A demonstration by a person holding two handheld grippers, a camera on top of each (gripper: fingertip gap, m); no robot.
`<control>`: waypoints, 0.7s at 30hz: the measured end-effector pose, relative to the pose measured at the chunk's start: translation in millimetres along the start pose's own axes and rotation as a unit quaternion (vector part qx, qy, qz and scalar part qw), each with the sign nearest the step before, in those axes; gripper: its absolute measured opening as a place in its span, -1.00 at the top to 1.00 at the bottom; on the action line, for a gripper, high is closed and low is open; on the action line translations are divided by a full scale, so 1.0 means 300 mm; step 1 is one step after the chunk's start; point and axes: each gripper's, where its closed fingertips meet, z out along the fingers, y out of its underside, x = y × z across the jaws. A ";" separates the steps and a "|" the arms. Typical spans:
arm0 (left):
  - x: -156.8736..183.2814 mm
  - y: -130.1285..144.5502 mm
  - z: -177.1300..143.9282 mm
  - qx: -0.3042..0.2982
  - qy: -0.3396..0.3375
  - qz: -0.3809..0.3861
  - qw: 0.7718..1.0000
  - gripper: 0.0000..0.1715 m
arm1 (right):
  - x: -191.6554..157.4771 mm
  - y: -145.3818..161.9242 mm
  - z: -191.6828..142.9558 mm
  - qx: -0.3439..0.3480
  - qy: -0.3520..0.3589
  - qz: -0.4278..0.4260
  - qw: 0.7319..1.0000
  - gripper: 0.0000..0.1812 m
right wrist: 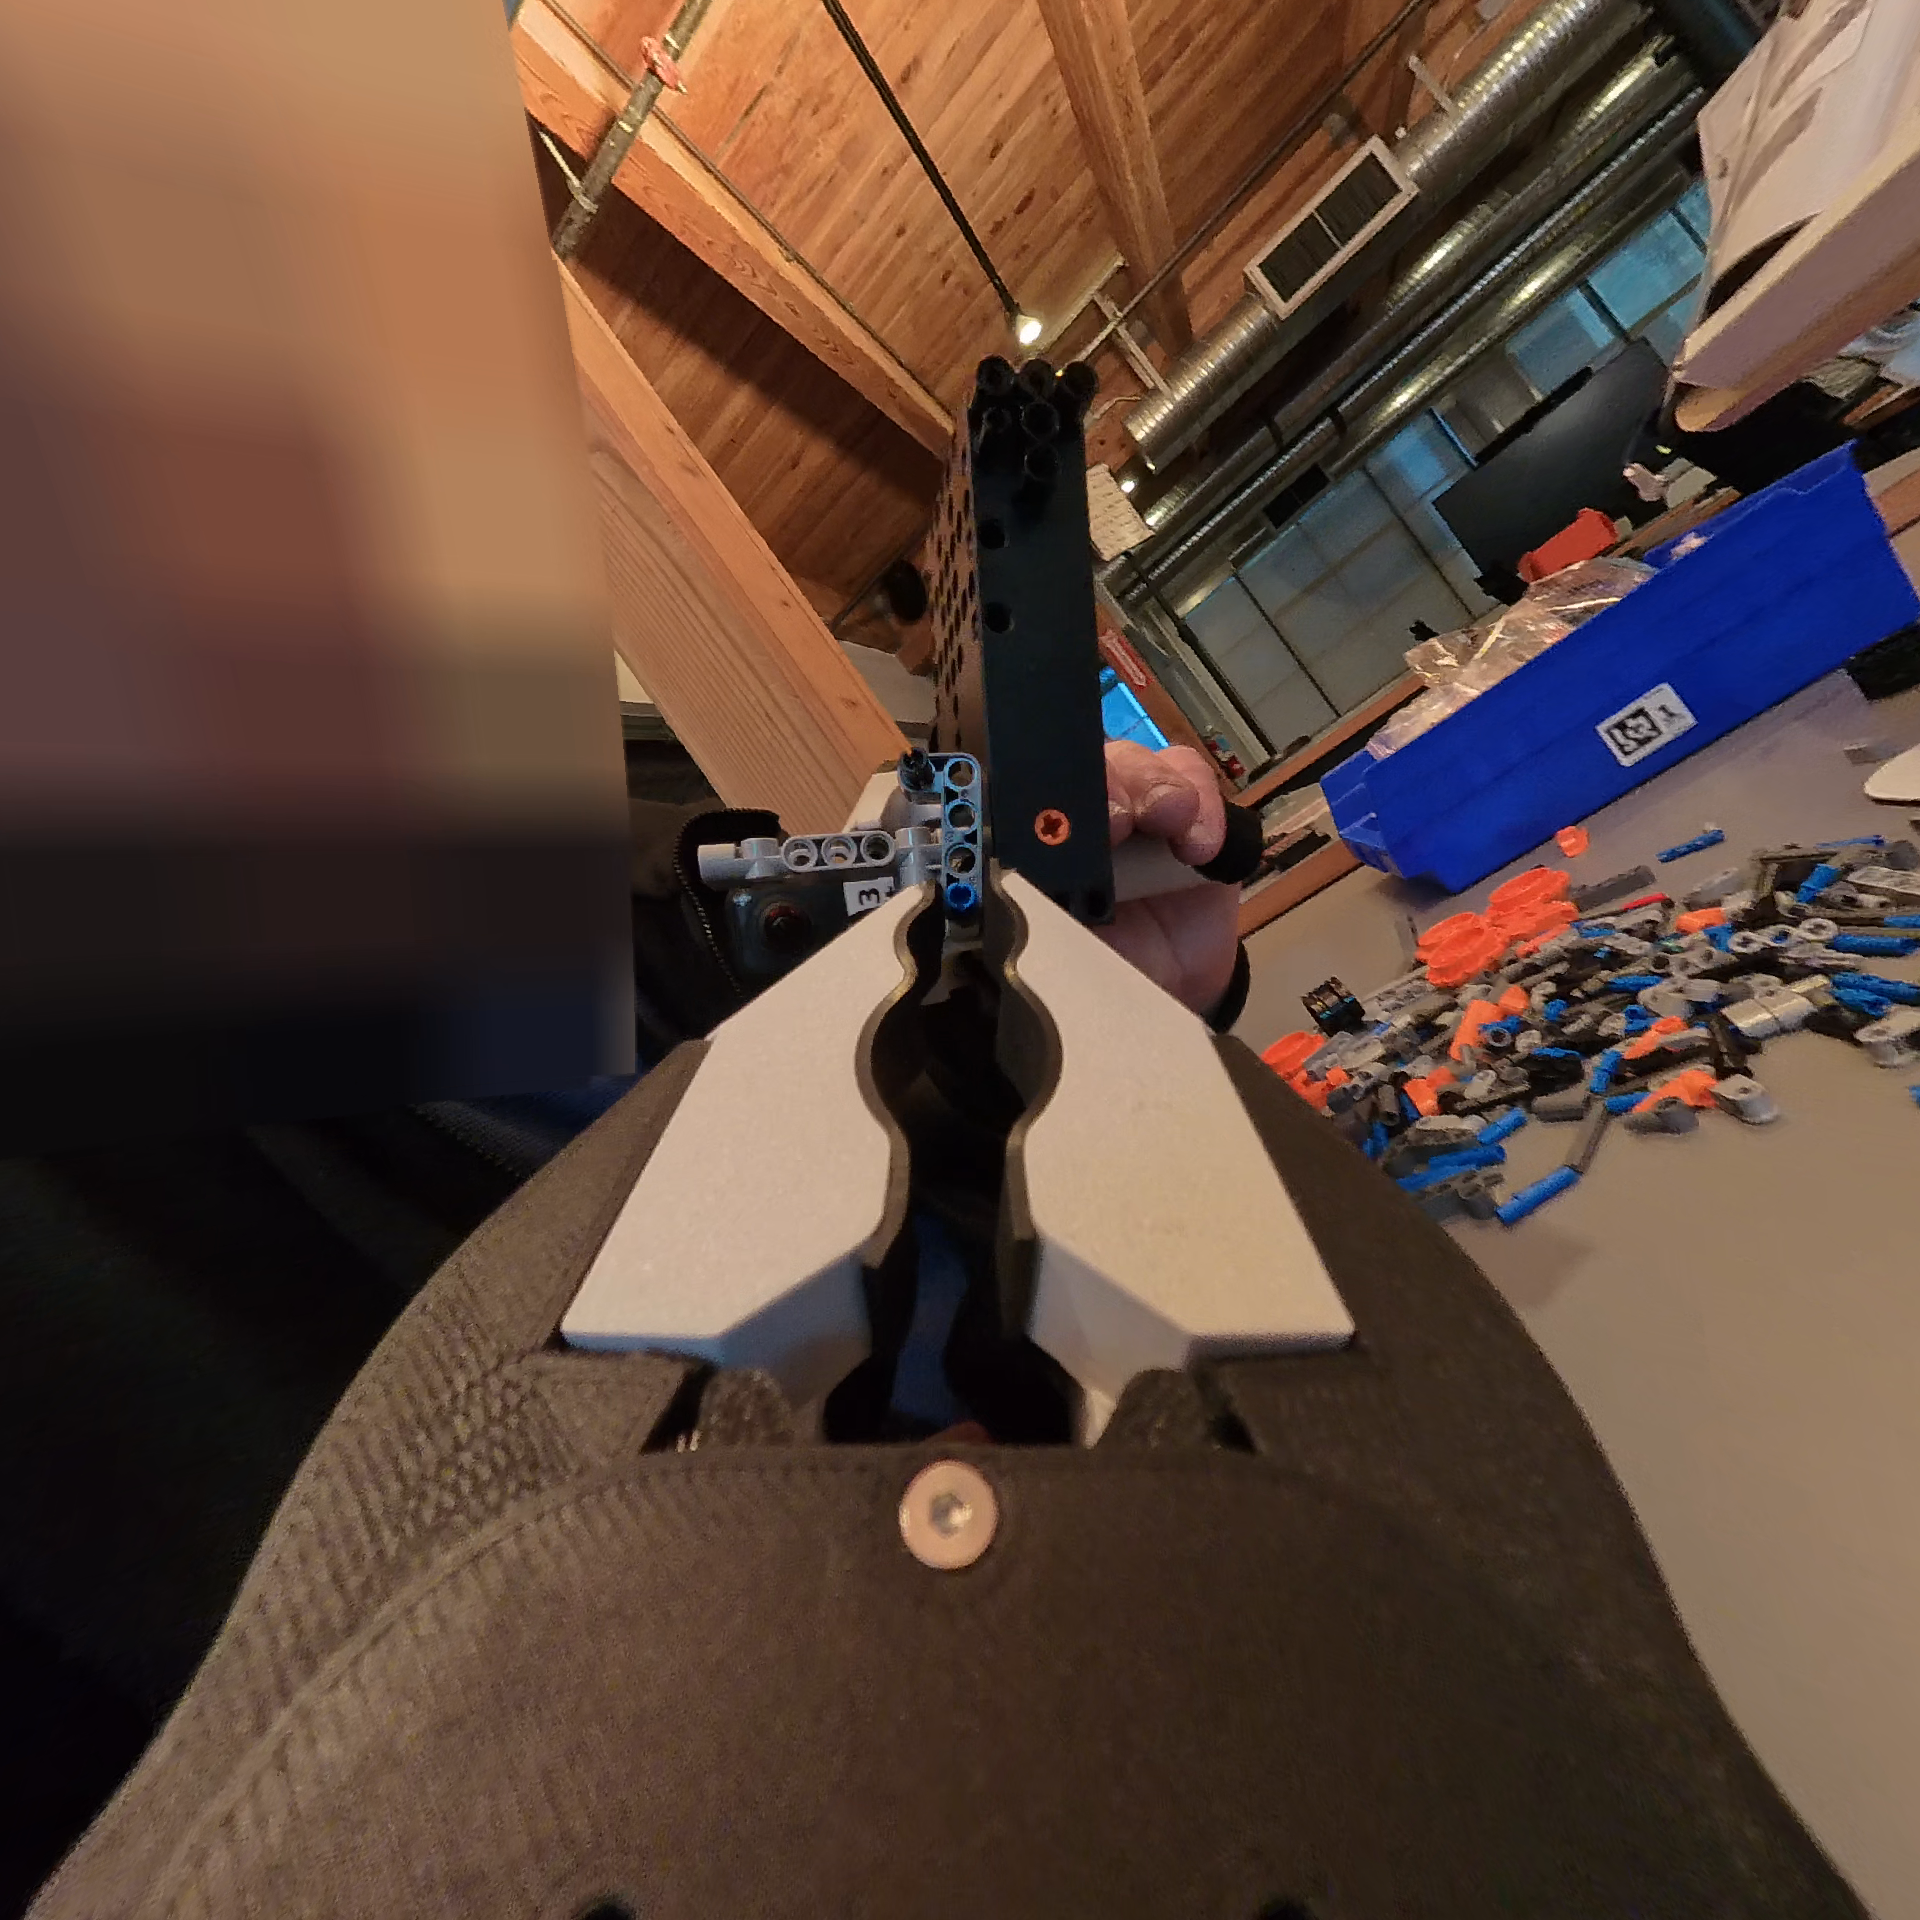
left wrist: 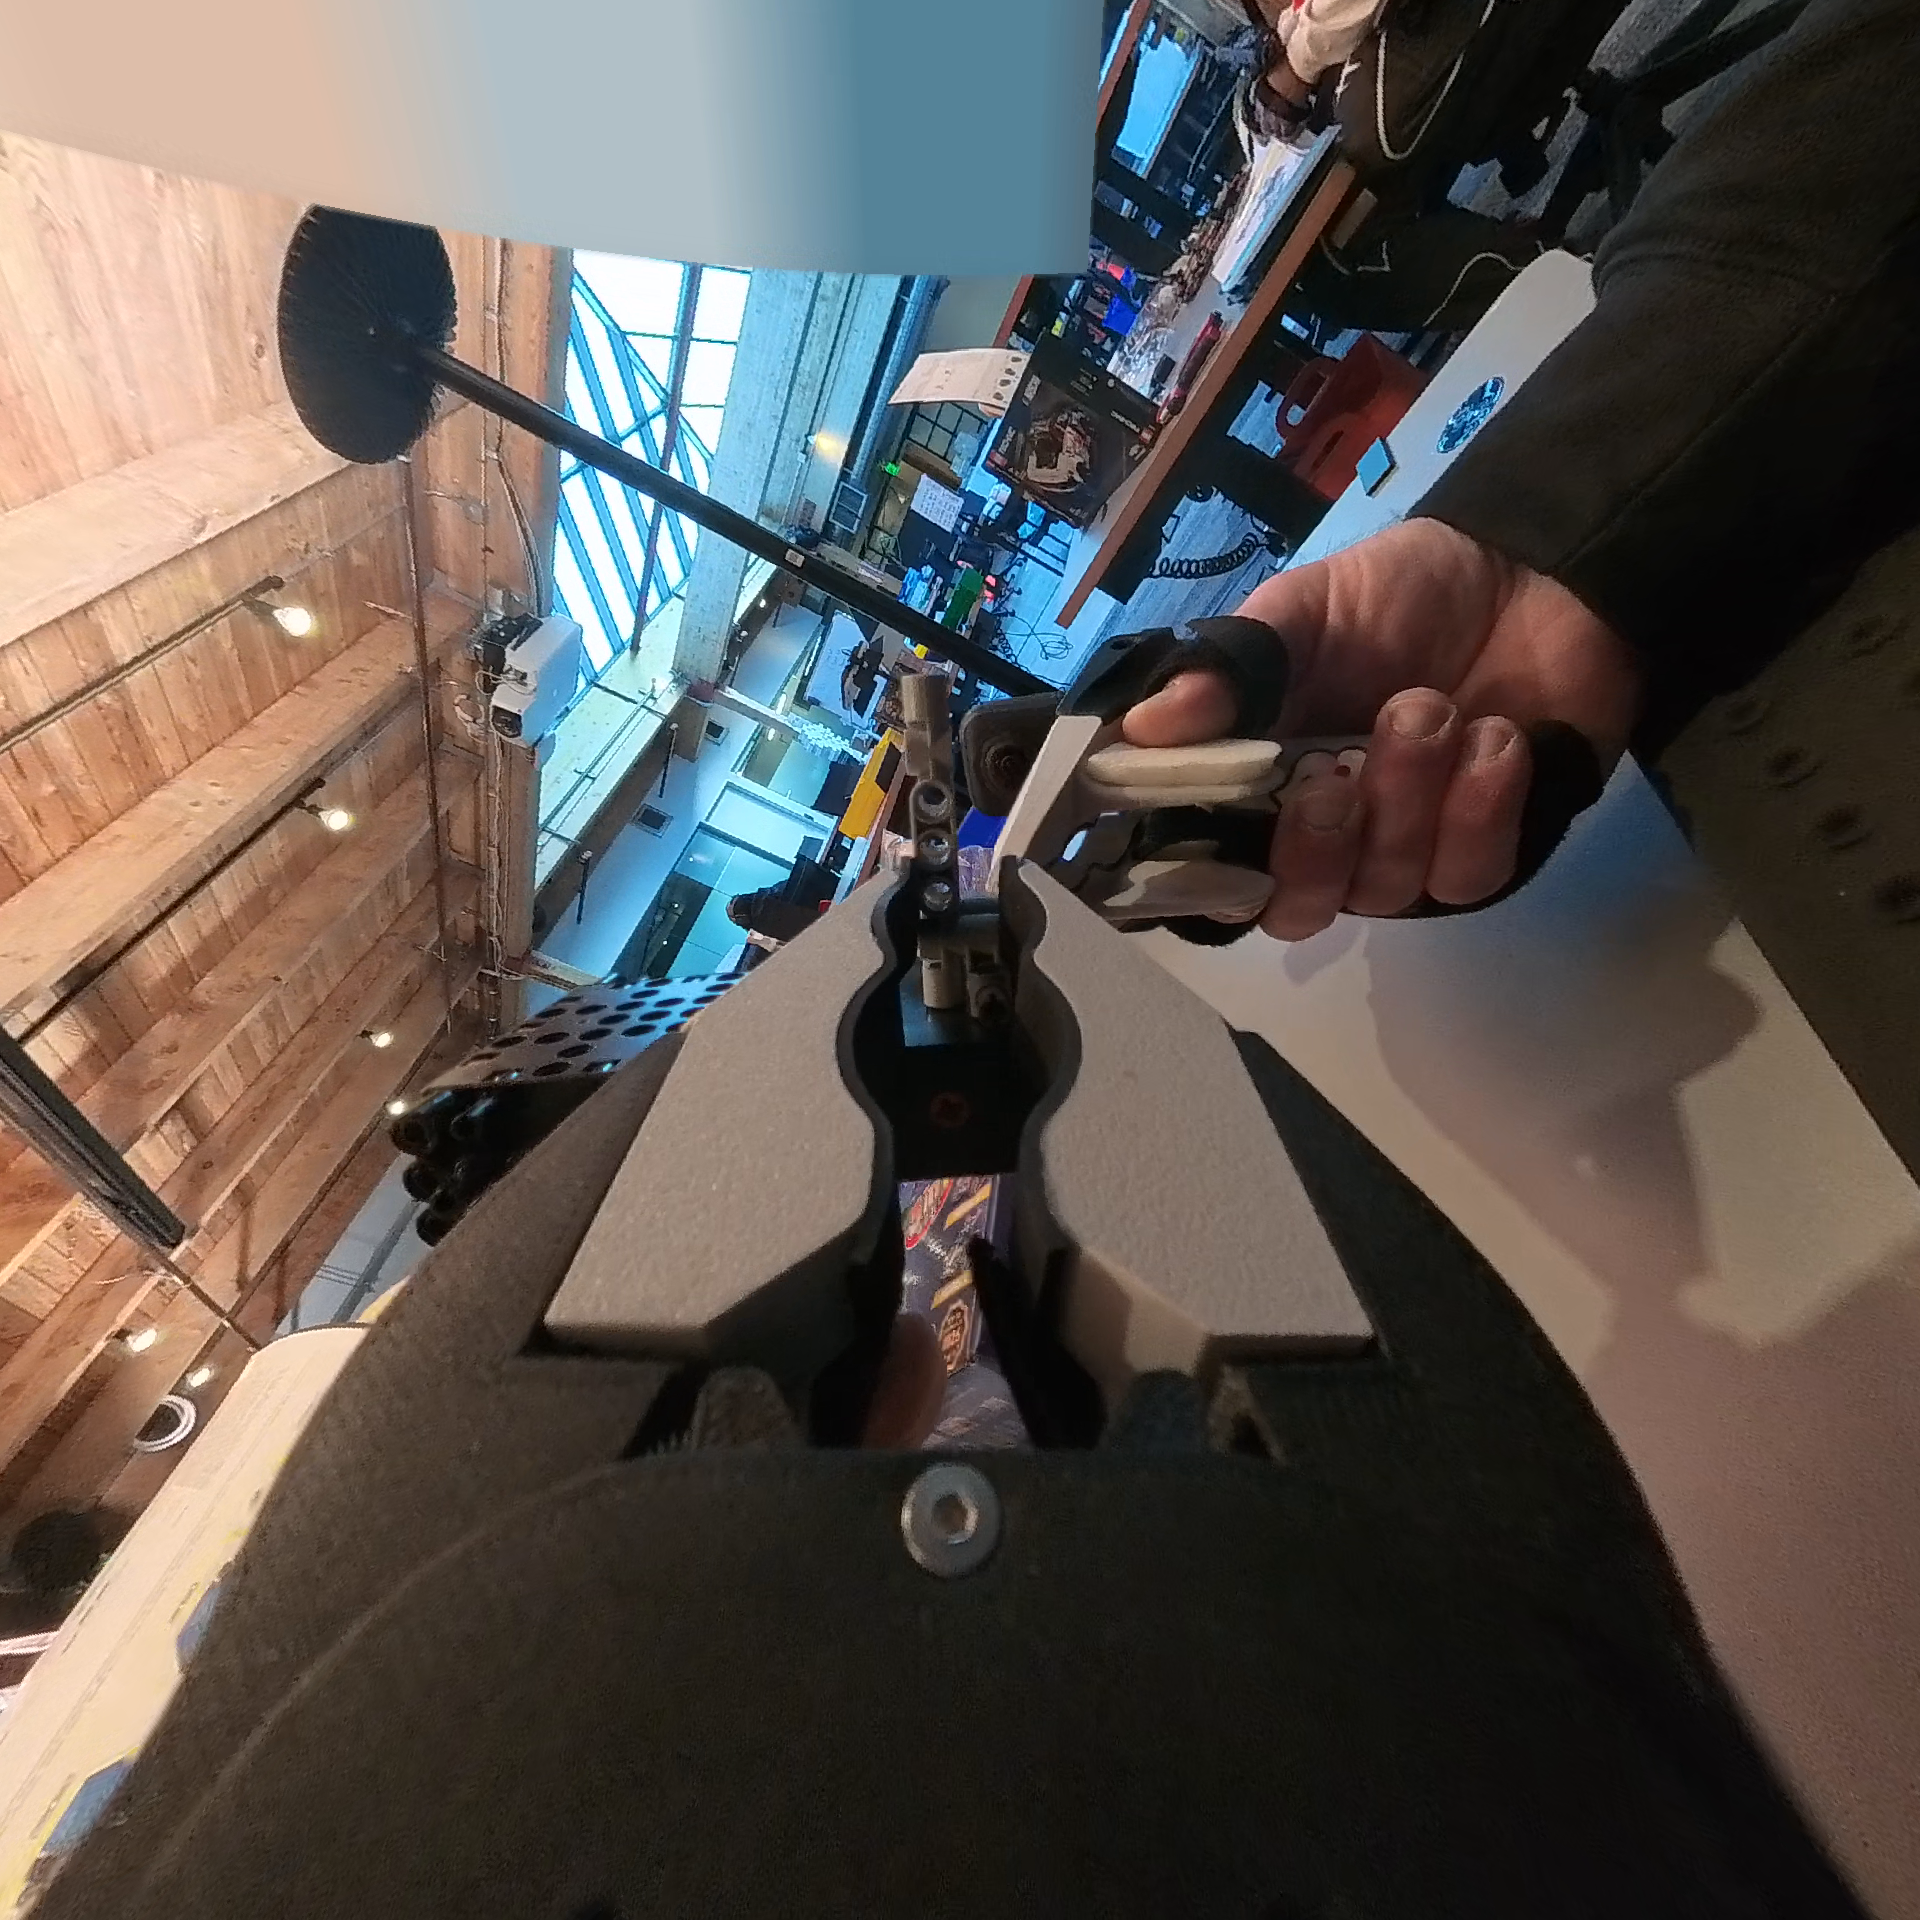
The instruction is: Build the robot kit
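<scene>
My left gripper [left wrist: 951,883] is shut on the lower end of a long black perforated panel [left wrist: 951,1107], which has an orange pin in it. The panel stands upright in the right wrist view [right wrist: 1029,644]. A small assembly of grey holed beams [left wrist: 930,821] is attached at the panel's lower end. My right gripper [right wrist: 961,914] is shut on the lower end of one grey beam [right wrist: 961,831], which carries a blue pin. The right gripper also shows in the left wrist view [left wrist: 1023,821], held by a hand [left wrist: 1403,748], its tip against the assembly.
A pile of loose orange, blue, grey and black building pieces [right wrist: 1621,1018] lies on the grey table [right wrist: 1714,1403]. A blue bin [right wrist: 1621,727] stands behind it. A person's dark sleeve [left wrist: 1714,416] crosses a white tabletop [left wrist: 1558,1039]. A black pole with a round brush-like head [left wrist: 364,332] stands beyond. Both grippers' tips are close together, under 4 cm apart.
</scene>
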 end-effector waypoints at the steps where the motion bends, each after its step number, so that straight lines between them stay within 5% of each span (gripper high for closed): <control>1: 0.004 0.006 0.002 -0.003 0.002 -0.002 1.000 0.85 | 0.010 0.000 -0.004 -0.003 0.012 -0.003 1.000 0.94; 8: 0.076 0.143 0.044 -0.040 0.081 -0.196 0.976 0.85 | 0.115 -0.038 -0.120 -0.009 0.165 -0.050 0.985 0.94; 13: 0.216 0.251 0.071 -0.091 0.208 -0.351 0.908 0.86 | 0.188 -0.037 -0.253 -0.054 0.284 -0.078 0.954 0.95; 19: 0.325 0.296 0.075 -0.127 0.316 -0.425 0.839 0.94 | 0.219 -0.011 -0.287 -0.090 0.326 -0.088 0.937 0.94; 21: 0.336 0.316 0.079 -0.141 0.325 -0.424 0.834 0.94 | 0.221 -0.005 -0.284 -0.097 0.330 -0.093 0.934 0.95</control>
